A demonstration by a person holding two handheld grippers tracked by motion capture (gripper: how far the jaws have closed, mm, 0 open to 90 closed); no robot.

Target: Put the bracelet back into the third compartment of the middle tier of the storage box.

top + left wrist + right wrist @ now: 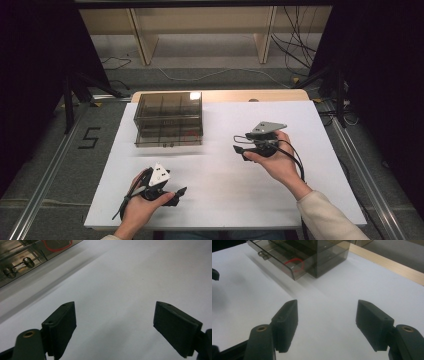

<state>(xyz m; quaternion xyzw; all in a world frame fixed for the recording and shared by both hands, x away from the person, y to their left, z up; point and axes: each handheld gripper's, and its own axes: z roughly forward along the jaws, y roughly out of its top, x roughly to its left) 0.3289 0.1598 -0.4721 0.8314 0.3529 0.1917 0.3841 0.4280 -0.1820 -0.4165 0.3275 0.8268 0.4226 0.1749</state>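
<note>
Jaws of both grippers gape; floor marking (89, 137) reads 5.

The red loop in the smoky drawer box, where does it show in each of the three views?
High view: the red loop lies at the right end of the drawer box's lower drawer, left of centre.
Left gripper view: top edge, left of centre, partly cut off.
Right gripper view: upper left of centre, behind the drawer's clear front.
Shared landmark: the white table top.

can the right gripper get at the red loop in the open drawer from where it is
Probably yes. The right gripper is open and empty, bare white table lies between, and the red loop sits in the pulled-out drawer, open on top.
</note>
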